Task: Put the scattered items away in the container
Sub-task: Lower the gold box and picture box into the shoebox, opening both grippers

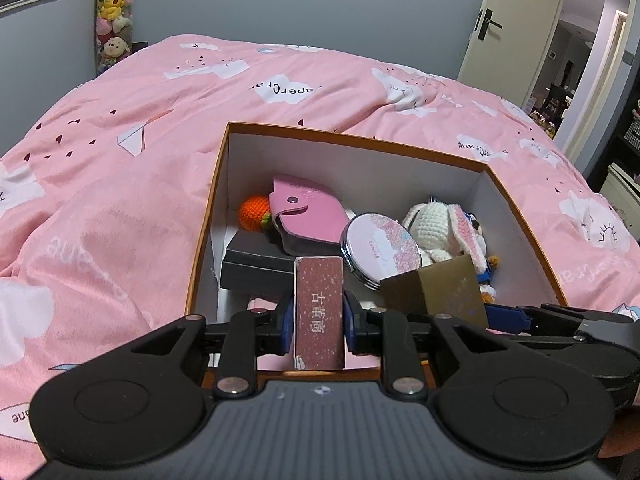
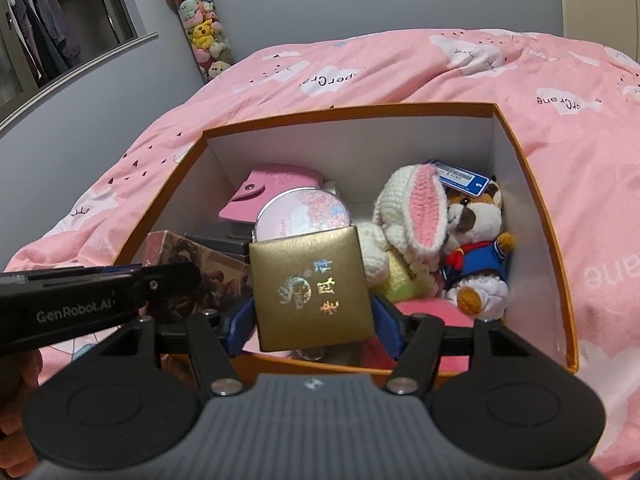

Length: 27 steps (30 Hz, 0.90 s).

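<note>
Orange cardboard forms the container [image 1: 208, 216], an open box with white inner walls that sits on the pink bed cover [image 1: 120, 184], and we see most of the scattered items already inside it. Our left gripper [image 1: 319, 312] has its blue-padded fingers [image 1: 286, 320] pinching a narrow dark red box [image 1: 319, 312] by its two long sides, held upright over the near edge of the container. Our right gripper [image 2: 312, 316] has its fingers [image 2: 385, 322] spread wide yet pressed against both sides of a square gold box [image 2: 310, 288], which hangs tilted above the container's near part. In the left wrist view that gold box [image 1: 436, 290] shows just to the right of the red one, close beside it. Within the container lie a pink snap pouch [image 1: 308, 216], an orange crocheted ball [image 1: 254, 213] tucked behind it at the far left, a black flat box [image 1: 256, 264] under the pouch, and a round compact mirror [image 1: 380, 248] with a pink floral lid leaning near the middle. To the right sit a white crocheted rabbit [image 2: 416, 208] with pink-lined ears and, against the right wall, a small plush animal in a blue sailor top [image 2: 480, 248] with a blue tag above it. Farther out, a tall tube of plush toys [image 1: 114, 12] stands in the corner by the grey wall, and a door [image 1: 508, 20] opens on the right.
</note>
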Each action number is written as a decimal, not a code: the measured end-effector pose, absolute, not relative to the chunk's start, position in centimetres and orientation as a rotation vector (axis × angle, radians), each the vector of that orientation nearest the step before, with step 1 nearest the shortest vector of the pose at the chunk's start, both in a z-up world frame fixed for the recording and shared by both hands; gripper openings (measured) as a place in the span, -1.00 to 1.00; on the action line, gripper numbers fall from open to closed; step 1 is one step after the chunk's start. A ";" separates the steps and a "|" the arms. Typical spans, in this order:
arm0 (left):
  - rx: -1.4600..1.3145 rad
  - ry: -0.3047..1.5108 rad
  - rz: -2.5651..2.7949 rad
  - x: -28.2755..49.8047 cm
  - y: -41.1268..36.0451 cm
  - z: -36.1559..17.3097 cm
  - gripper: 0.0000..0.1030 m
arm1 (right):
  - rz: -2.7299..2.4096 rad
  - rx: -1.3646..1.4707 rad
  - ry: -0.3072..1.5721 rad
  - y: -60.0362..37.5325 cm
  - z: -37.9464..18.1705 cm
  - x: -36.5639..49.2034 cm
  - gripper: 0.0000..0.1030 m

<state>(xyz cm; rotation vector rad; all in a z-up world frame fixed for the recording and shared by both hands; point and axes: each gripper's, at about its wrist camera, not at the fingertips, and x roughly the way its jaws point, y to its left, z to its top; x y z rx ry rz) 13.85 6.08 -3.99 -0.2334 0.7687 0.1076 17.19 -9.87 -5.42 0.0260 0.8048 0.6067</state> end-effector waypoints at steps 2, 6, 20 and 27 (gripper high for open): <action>-0.233 0.773 0.110 13.8 6.1 -4.0 -0.46 | 0.606 0.024 0.802 -9.9 -5.4 17.1 0.27; -0.231 0.771 0.126 13.7 6.1 -4.0 -0.24 | 0.604 0.018 0.792 -10.0 -5.2 16.8 0.27; -0.201 0.662 0.174 12.7 6.0 -2.1 0.48 | 0.596 0.002 0.720 -10.5 -3.5 15.9 0.34; -0.187 0.590 0.200 11.8 5.7 -0.3 0.56 | 0.563 -0.018 0.627 -11.2 -2.0 14.8 0.36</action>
